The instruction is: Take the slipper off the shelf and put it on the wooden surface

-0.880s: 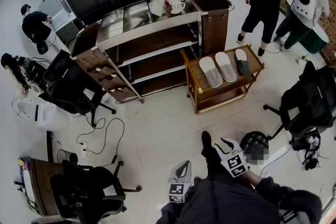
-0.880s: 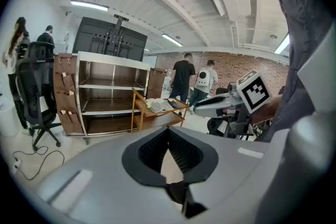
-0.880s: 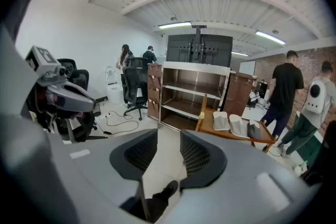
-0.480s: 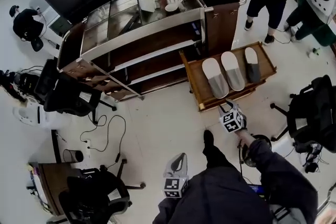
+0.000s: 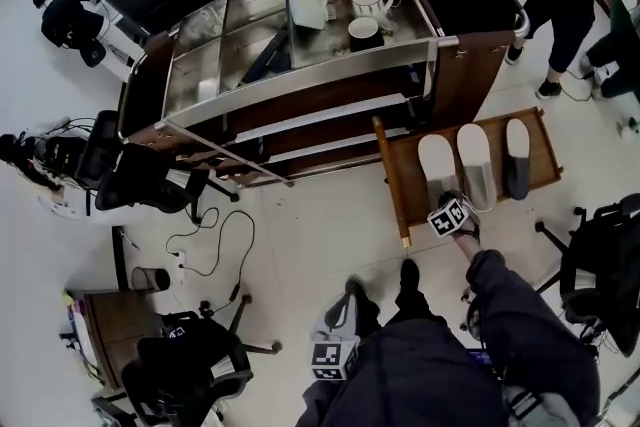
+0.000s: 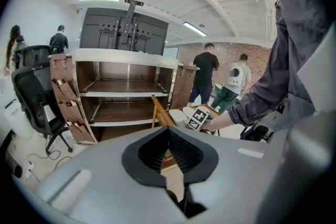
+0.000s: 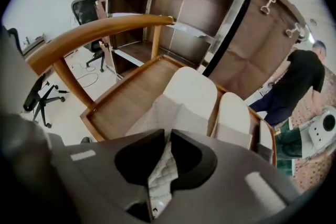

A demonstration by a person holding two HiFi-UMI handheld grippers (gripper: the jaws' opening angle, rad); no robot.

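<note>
Person: dark grey long-sleeved top (image 5: 430,380); sleeve (image 5: 508,300) reaching the wrist; dark trousers; black shoes (image 5: 409,273). Left gripper (image 6: 169,153) and right gripper (image 7: 167,157): smooth grey shells; black pads (image 6: 185,150); each bears a white cube (image 5: 449,216) with black square markers.

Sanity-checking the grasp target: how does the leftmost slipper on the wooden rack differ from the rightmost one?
Colour: the leftmost slipper is white; the rightmost slipper is dark grey.
Contact: the right gripper has its jaws on the leftmost slipper's heel end, with the quilted lining between them; the rightmost slipper is untouched.
Shared: both lie flat, sole down, parallel on the rack, toes towards the cart.
</note>
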